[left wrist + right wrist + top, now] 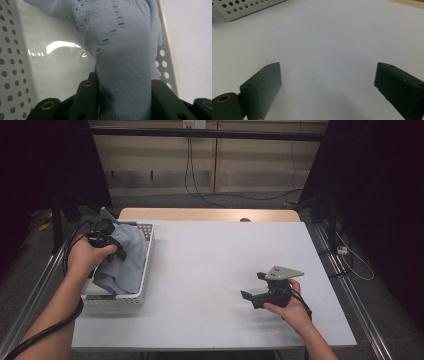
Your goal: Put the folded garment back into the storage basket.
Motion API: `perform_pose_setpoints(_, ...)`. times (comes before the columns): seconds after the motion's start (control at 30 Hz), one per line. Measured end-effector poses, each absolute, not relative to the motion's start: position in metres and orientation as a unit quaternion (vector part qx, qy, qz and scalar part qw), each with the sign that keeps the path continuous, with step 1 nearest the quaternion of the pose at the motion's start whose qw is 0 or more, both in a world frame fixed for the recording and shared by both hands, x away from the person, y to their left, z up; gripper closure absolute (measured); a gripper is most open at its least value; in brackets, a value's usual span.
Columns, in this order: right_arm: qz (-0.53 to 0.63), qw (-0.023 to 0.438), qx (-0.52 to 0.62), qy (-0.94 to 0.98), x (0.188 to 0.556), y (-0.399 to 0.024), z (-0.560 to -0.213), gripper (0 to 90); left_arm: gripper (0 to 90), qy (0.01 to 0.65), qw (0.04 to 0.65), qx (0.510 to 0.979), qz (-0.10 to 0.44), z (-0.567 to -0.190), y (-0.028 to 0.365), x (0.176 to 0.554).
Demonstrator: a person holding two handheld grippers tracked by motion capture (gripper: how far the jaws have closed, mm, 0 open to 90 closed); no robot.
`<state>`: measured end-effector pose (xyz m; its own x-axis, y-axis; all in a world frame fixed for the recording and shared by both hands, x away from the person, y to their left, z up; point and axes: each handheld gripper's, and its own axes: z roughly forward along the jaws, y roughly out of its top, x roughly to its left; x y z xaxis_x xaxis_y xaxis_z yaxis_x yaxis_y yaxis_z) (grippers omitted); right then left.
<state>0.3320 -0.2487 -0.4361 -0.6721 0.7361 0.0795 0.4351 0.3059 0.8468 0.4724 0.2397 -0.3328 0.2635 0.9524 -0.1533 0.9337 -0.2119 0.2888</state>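
A light blue knitted cloth (129, 262) lies bunched in a white perforated basket (145, 275) at the table's left edge. My left gripper (118, 251) reaches into the basket from the left and is shut on the cloth. In the left gripper view a thick fold of the cloth (125, 40) runs up between the two black jaws of the left gripper (122, 83), over the basket's glossy floor (57, 67). My right gripper (253, 285) rests low over the table at the front right, open and pointing left. In its own view the right gripper (328, 72) has only bare table between its jaws.
The white tabletop (215, 255) stretches between the basket and the right hand. A corner of the basket (244, 8) shows at the top left of the right gripper view. A wooden strip (210, 214) borders the far edge, with metal rails along both sides.
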Motion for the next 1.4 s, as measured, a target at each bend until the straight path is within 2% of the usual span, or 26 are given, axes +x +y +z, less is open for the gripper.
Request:
perform_pose_setpoints(0.43, 0.458, 0.164, 0.371, 0.791, 0.332, -0.249, -0.436, 7.2, 70.3, 0.606, 0.165, 0.777, 0.023, -0.342, 0.242, 0.471)
perform_pose_setpoints(0.8, 0.458, 0.164, 0.371, 0.791, 0.332, -0.249, -0.436, 7.2, 65.5, 0.605, 0.162, 0.780, 0.020, -0.345, 0.242, 0.469)
perform_pose_setpoints(1.4, 0.458, 0.164, 0.370, 0.792, 0.332, -0.248, -0.437, 7.3, 64.7, 0.611, 0.169, 0.774, 0.018, -0.353, 0.245, 0.468)
